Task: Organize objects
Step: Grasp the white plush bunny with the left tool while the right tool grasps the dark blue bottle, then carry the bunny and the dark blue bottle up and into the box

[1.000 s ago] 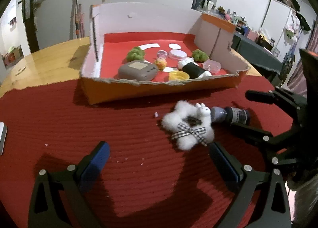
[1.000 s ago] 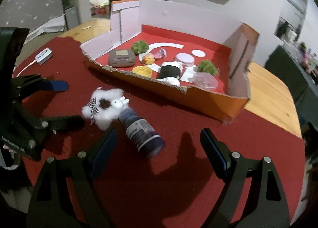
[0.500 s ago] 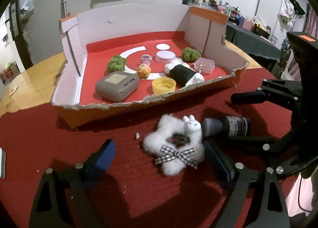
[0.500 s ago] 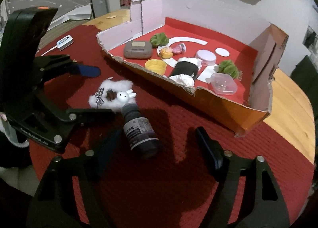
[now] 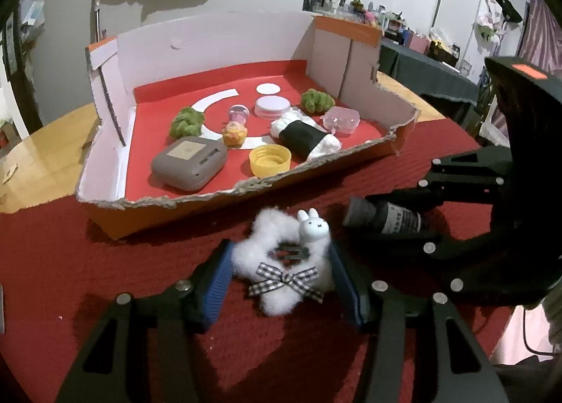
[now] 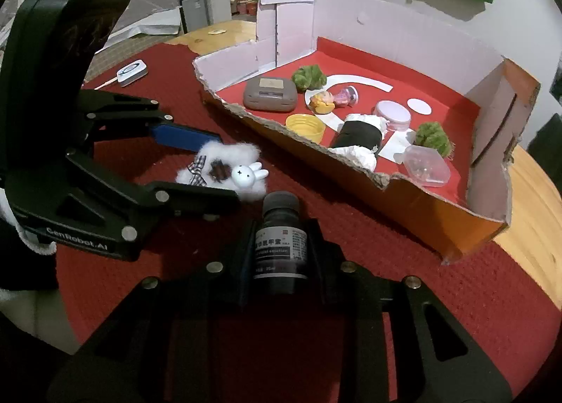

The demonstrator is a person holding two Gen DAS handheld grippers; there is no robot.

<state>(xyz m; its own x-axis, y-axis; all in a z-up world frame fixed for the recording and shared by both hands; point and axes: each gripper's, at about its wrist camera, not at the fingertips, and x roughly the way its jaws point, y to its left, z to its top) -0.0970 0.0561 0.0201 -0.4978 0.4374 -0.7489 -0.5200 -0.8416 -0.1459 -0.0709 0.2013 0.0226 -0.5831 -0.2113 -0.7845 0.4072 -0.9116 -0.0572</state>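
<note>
Two things lie outside the box on the red mat (image 5: 105,280): one fluffy white hair clip (image 5: 281,262) with a rabbit head and checked bow, and one dark bottle (image 6: 279,241) with a printed label. The cardboard box (image 5: 116,164) has a torn front wall and holds nine loose pieces: one grey case (image 5: 189,162), one yellow cap (image 5: 269,160), two green tufts (image 5: 187,121), one black-and-white roll (image 5: 305,134), one clear plastic case (image 5: 341,119), one round white lid (image 5: 272,106), one small cupcake toy (image 5: 234,133) and one pink bauble (image 5: 239,114).

My left gripper (image 5: 281,276) is closing around the hair clip, its blue pads just at the fluff on either side. My right gripper (image 6: 281,248) is clamped on the bottle's body, the cap pointing toward the box.

A second ago both pairs of jaws stood wide, with the clip and bottle lying free between them; the bottle touched the clip then, and now sits slightly apart.
</note>
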